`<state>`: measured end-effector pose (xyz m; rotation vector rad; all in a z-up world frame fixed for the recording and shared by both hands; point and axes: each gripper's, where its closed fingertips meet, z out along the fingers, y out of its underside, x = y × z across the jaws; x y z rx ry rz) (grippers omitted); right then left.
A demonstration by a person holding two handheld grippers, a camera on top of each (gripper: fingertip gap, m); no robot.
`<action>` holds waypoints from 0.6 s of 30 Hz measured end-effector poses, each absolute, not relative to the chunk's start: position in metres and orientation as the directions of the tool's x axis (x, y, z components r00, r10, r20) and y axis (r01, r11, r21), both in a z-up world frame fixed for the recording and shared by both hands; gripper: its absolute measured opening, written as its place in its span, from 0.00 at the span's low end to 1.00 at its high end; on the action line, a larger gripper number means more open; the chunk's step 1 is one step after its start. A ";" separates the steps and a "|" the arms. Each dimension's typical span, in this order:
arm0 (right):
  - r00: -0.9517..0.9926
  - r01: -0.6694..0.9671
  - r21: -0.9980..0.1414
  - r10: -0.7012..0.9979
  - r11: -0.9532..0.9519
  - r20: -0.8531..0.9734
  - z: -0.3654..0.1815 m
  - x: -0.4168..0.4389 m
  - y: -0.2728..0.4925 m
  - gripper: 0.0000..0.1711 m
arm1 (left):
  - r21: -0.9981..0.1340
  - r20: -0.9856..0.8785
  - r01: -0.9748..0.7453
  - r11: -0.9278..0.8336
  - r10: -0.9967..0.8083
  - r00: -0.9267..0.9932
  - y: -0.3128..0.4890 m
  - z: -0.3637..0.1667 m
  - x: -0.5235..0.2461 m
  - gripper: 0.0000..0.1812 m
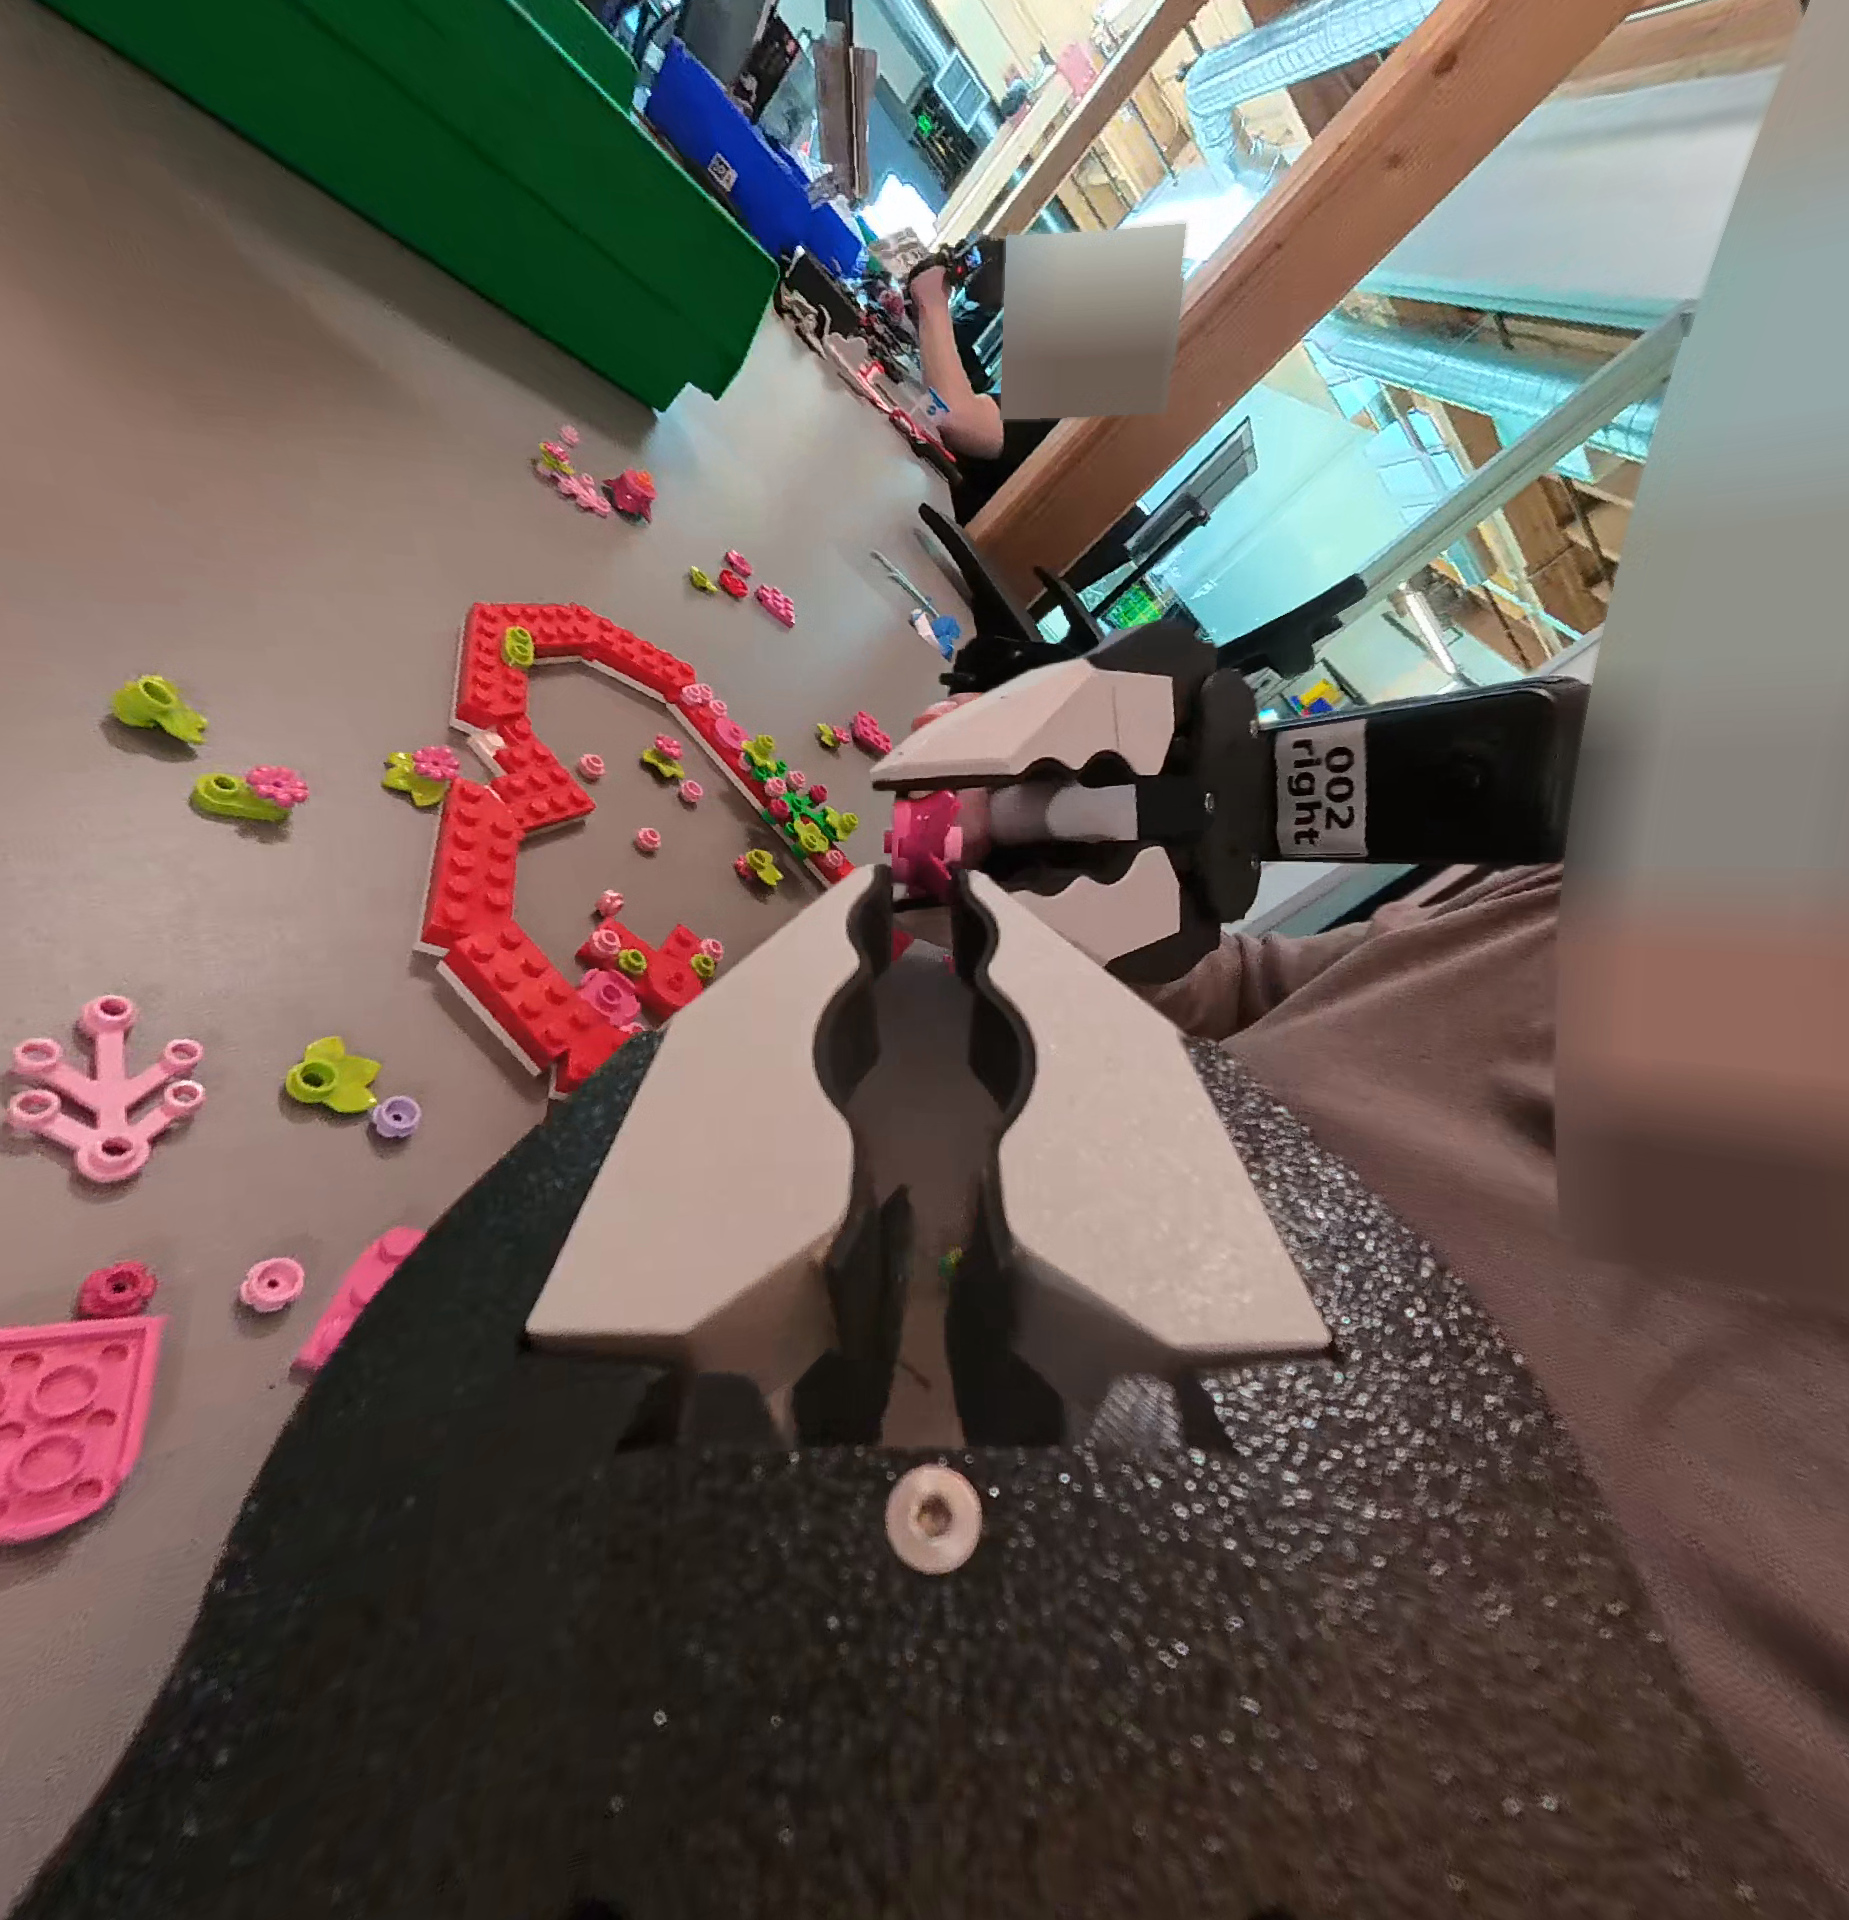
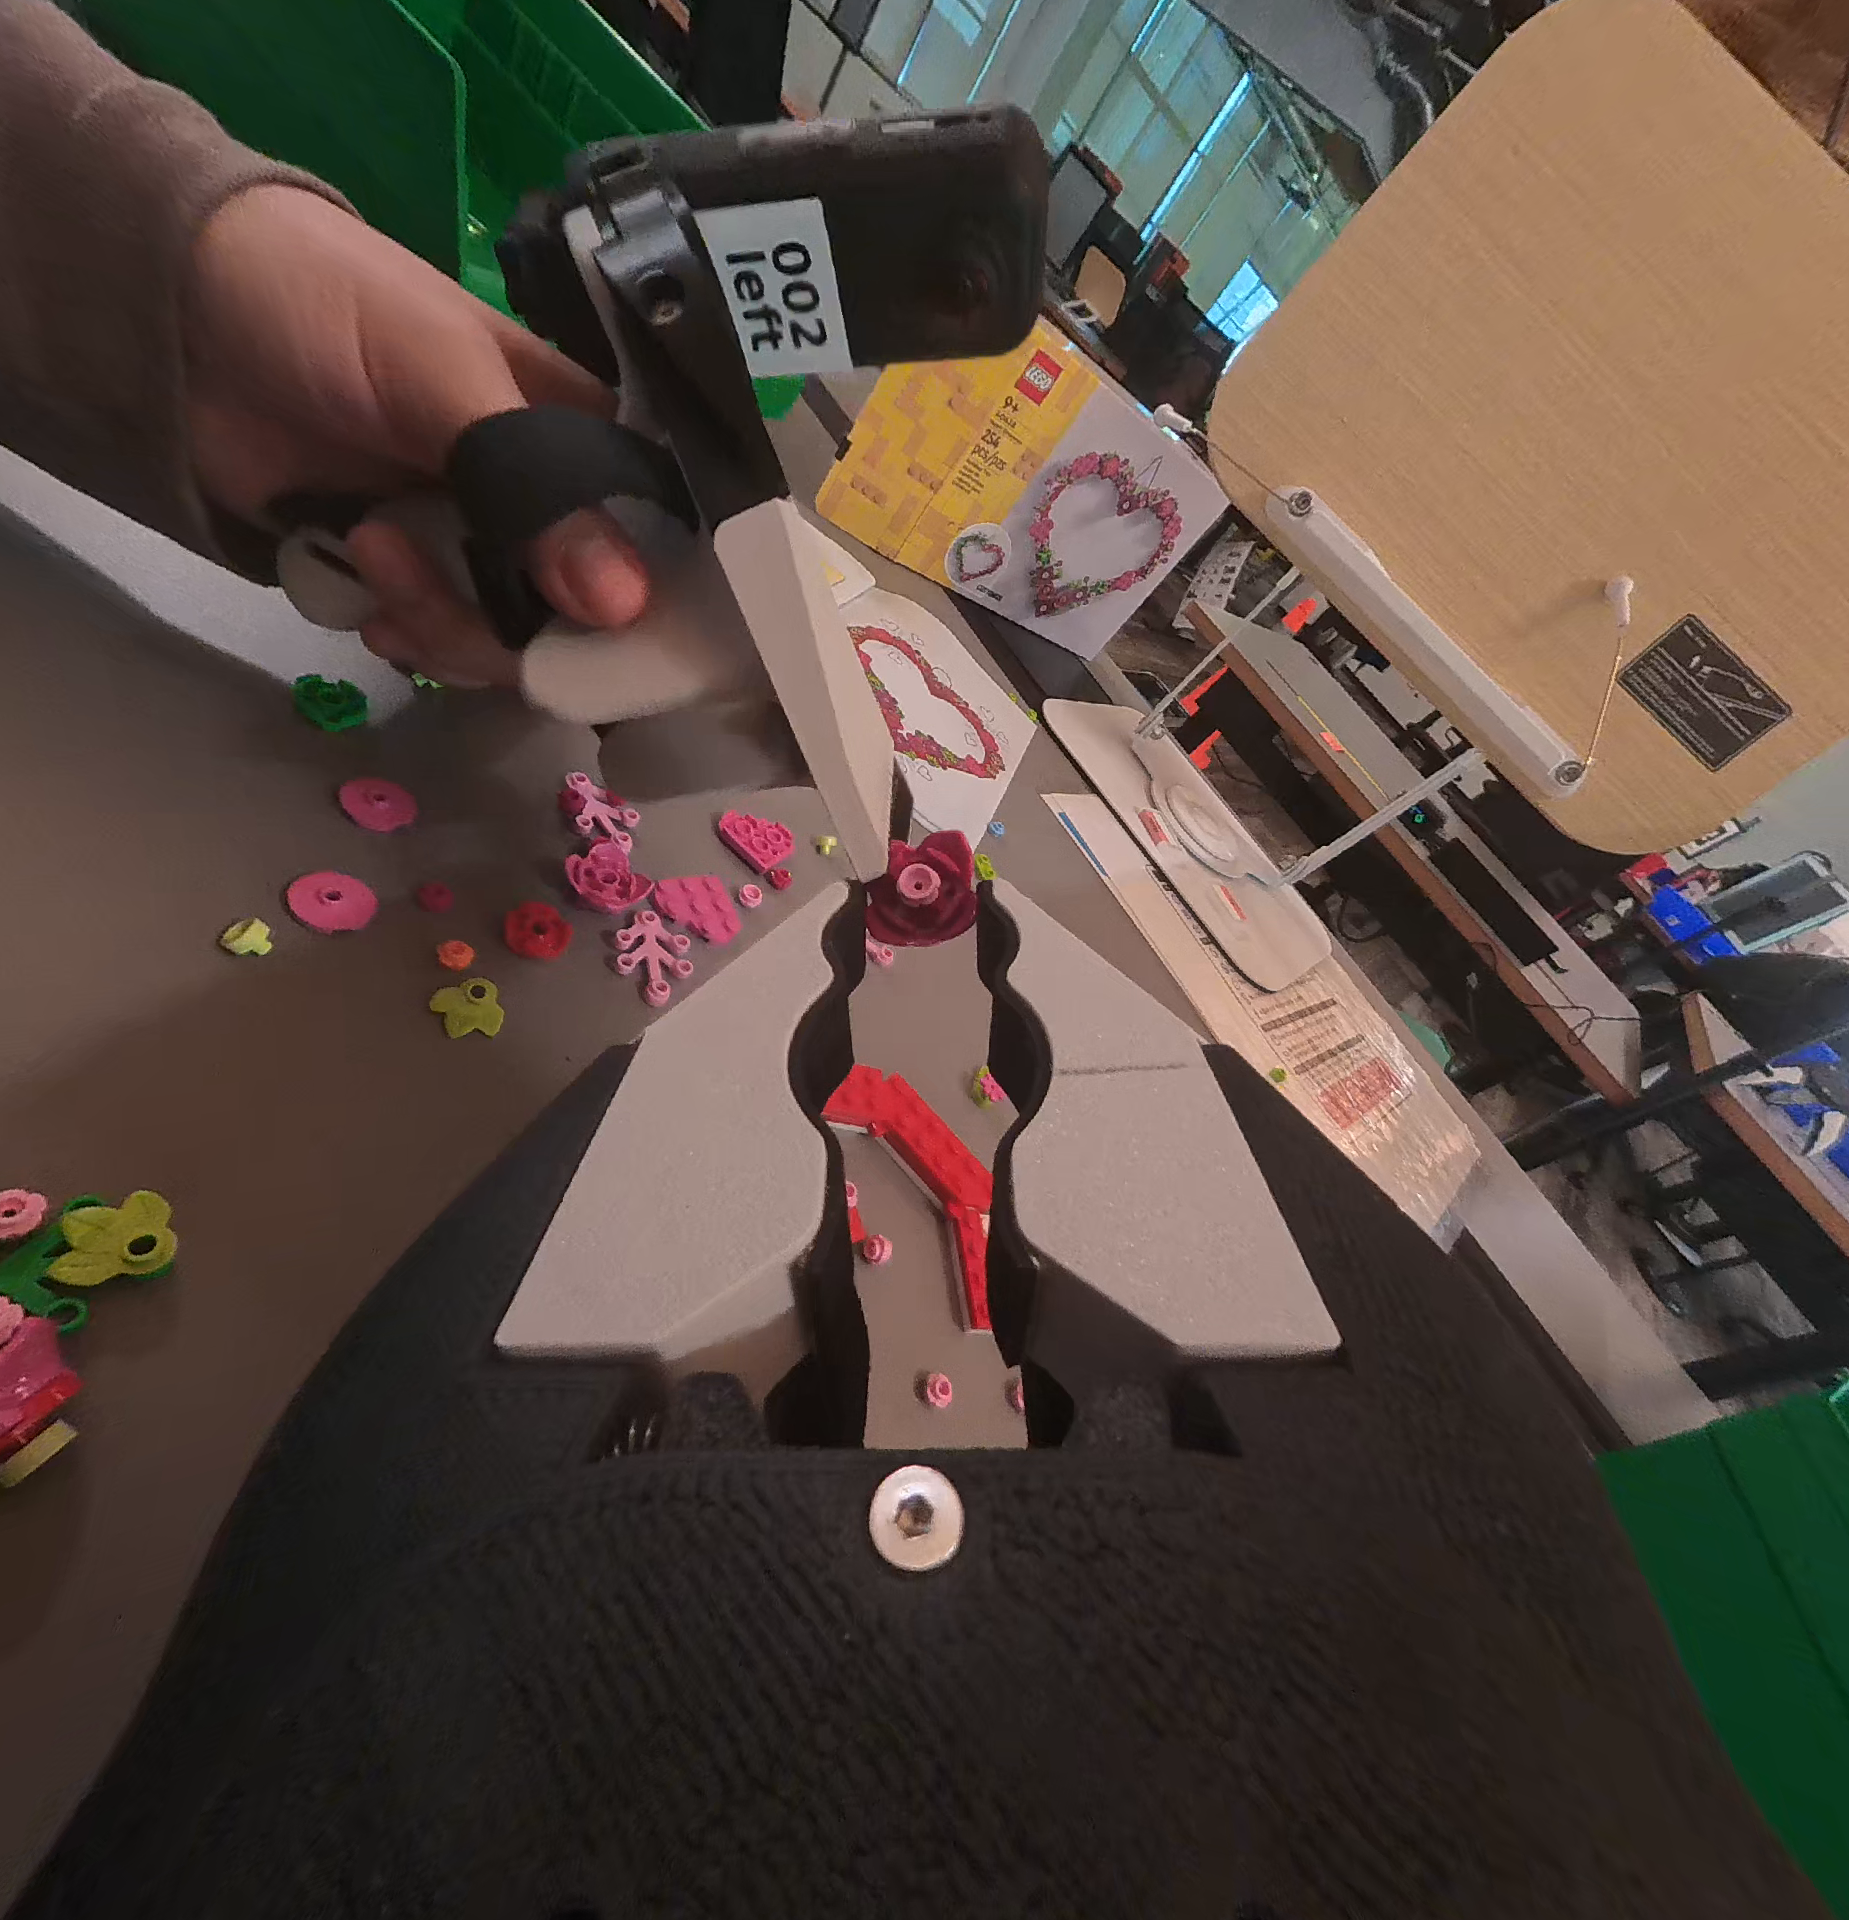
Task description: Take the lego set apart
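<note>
My left gripper [image 1: 918, 883] and my right gripper [image 2: 918, 896] meet tip to tip above the table. The right gripper is shut on a dark red rose piece [image 2: 935, 909]. The left gripper is shut on a small pink flower piece [image 1: 925, 836] at the rose's end; its finger [image 2: 837, 717] comes down onto the rose from above. The right gripper also shows in the left wrist view [image 1: 915, 821]. The red heart-shaped frame [image 1: 504, 831] lies on the table below, with a few flowers still stuck on; part of it shows between my right fingers [image 2: 925, 1143].
Loose pink, red and lime pieces lie scattered around the frame, among them a pink branch [image 1: 104, 1091] and a pink plate [image 1: 47, 1423]. Green bins [image 1: 484, 177] stand at the table's back. The set's box [image 2: 1003, 488] and booklet [image 2: 941, 717] lie beyond. A person [image 1: 961, 374] sits far off. The tips of both grippers are at nearly the same place. The pink branch [image 1: 104, 1091] is about equally far from each gripper, around 12 cm.
</note>
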<state>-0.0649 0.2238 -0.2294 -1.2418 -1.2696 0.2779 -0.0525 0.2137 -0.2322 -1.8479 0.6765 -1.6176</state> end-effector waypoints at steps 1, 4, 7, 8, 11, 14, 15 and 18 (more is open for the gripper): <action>0.364 0.430 -0.814 0.750 0.390 0.552 -0.227 -0.064 0.223 0.12 | -0.717 0.690 0.012 -0.696 -0.709 0.146 0.215 -0.232 -0.053 0.04; 0.353 0.394 -0.846 0.791 0.360 0.501 -0.227 -0.063 0.221 0.15 | -0.750 0.631 -0.017 -0.661 -0.723 0.283 0.227 -0.245 -0.062 0.04; 0.319 0.448 -0.820 0.793 0.356 0.519 -0.236 -0.062 0.222 0.10 | -0.763 0.582 -0.075 -0.642 -0.732 0.354 0.229 -0.255 -0.064 0.04; 0.303 0.474 -0.804 0.791 0.359 0.532 -0.240 -0.062 0.222 0.09 | -0.766 0.567 -0.092 -0.636 -0.736 0.369 0.229 -0.258 -0.063 0.04; 0.273 0.544 -0.752 0.768 0.374 0.579 -0.252 -0.063 0.224 0.08 | -0.769 0.540 -0.128 -0.626 -0.743 0.395 0.228 -0.263 -0.062 0.04; 0.247 0.577 -0.721 0.760 0.383 0.601 -0.258 -0.065 0.224 0.06 | -0.762 0.527 -0.159 -0.628 -0.744 0.411 0.226 -0.267 -0.061 0.04; 0.237 0.586 -0.715 0.762 0.382 0.602 -0.261 -0.065 0.223 0.06 | -0.757 0.523 -0.171 -0.630 -0.742 0.420 0.225 -0.269 -0.060 0.04; 0.219 0.612 -0.687 0.751 0.392 0.623 -0.264 -0.064 0.224 0.03 | -0.743 0.518 -0.192 -0.641 -0.733 0.441 0.224 -0.274 -0.059 0.04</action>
